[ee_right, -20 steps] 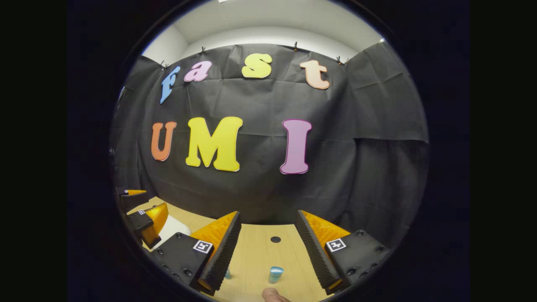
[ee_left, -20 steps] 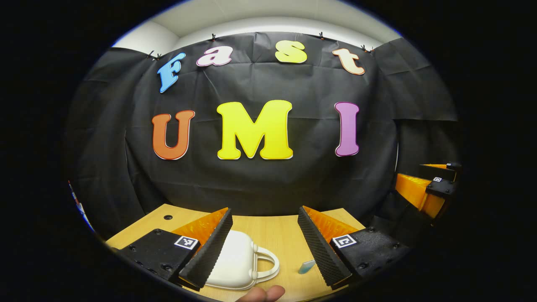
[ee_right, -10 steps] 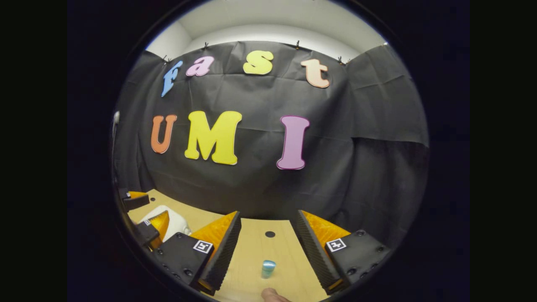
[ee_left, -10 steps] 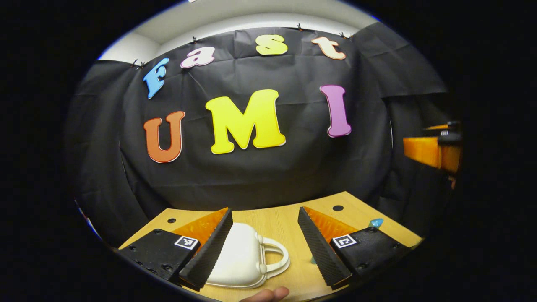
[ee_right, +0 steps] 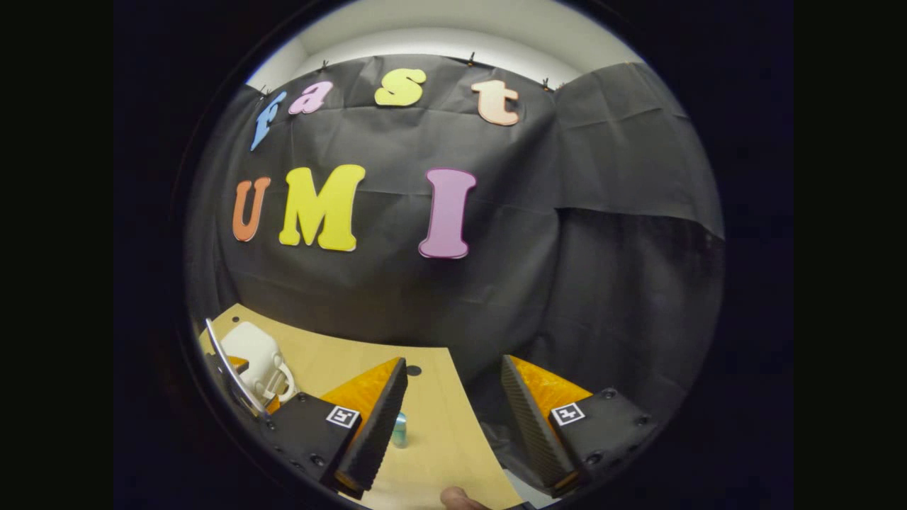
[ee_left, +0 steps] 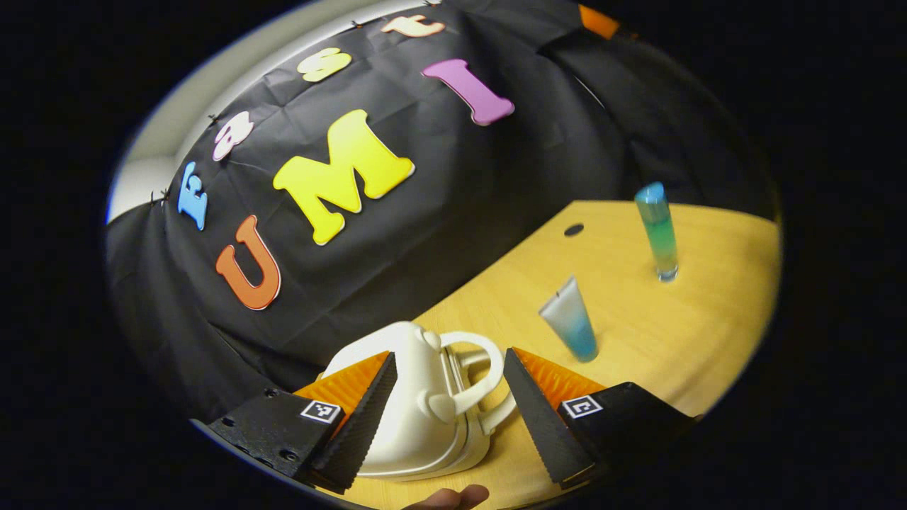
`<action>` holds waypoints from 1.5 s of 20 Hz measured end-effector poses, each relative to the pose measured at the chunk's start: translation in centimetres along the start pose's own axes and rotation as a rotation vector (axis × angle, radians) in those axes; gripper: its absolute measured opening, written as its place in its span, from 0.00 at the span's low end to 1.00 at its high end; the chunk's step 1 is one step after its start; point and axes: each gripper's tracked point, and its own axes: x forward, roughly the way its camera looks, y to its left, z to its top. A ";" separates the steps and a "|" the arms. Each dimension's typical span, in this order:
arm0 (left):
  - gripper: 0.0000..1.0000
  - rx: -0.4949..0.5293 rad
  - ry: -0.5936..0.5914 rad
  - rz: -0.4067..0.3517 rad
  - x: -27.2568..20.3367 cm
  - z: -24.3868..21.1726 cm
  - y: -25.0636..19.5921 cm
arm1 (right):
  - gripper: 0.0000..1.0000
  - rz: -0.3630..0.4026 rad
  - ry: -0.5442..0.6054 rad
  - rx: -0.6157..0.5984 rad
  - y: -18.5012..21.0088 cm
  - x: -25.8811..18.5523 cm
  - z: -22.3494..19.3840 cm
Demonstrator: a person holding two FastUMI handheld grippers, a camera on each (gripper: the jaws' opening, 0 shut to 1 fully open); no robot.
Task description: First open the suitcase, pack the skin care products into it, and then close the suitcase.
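Pale wooden surface backed by the booth's black cloth wall carries the whole scene. Near its back edge lies the small white suitcase, closed, its looped handle pointing toward the skin care products. In the left gripper view the left tool hovers just over the case with its fingers spread wide and nothing between them but the handle, which neither finger touches. Just beyond the handle stands a squeeze tube, blue at the base and pale at the top, tilted in this slanted view. Farther off stands a tall slim bottle, green fading to blue, well apart from the case. A dark round hole sits in the wood near the wall.

In the right gripper view the right tool hangs over the surface's edge, likewise wide open and holding nothing. A fingertip shows at the bottom rim.
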 end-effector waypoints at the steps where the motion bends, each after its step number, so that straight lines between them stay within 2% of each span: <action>1: 0.97 0.050 0.031 0.006 0.8 -1.0 -0.5 | 0.80 -0.001 0.004 0.005 -0.6 0.2 -0.3; 4: 0.96 0.176 0.070 0.025 2.4 -1.8 -0.8 | 0.80 0.004 0.027 0.014 -2.3 0.7 -1.9; 6: 0.95 0.264 0.108 0.068 3.2 -2.4 -0.6 | 0.79 0.019 0.040 0.011 -3.1 1.0 -2.8; 9: 0.87 0.373 0.155 0.092 4.4 -3.3 -0.2 | 0.80 0.049 0.041 0.010 -4.0 1.3 -3.4; 12: 0.59 0.445 0.187 0.080 4.9 -3.5 -0.3 | 0.79 0.077 0.031 0.001 -4.4 1.4 -4.0; 13: 0.54 0.454 0.197 0.067 5.1 -3.8 -0.5 | 0.79 0.075 0.024 -0.009 -4.6 1.4 -3.9; 14: 0.39 0.464 0.216 0.061 4.8 -4.0 -0.5 | 0.80 0.073 0.015 -0.012 -4.7 1.2 -3.6; 16: 0.24 0.519 0.220 0.039 4.8 -3.6 -0.5 | 0.80 0.076 -0.002 -0.003 -4.1 0.8 -2.7; 17: 0.21 0.536 0.224 0.026 4.8 -3.5 -0.4 | 0.80 0.075 -0.009 -0.004 -3.5 0.6 -2.4; 20: 0.07 0.544 0.237 -0.020 4.2 -2.9 0.1 | 0.80 0.064 -0.007 -0.009 -1.9 0.2 -2.4; 22: 0.04 0.504 0.241 -0.040 3.4 -2.5 1.0 | 0.79 0.066 -0.005 -0.013 -0.4 -0.2 -2.5; 27: 0.03 0.405 0.207 -0.067 1.7 -0.5 4.4 | 0.78 0.047 0.013 -0.017 2.2 -0.8 -2.7; 30: 0.03 0.311 0.177 -0.059 1.0 1.2 8.7 | 0.80 0.042 0.011 -0.036 3.9 -1.1 -2.6</action>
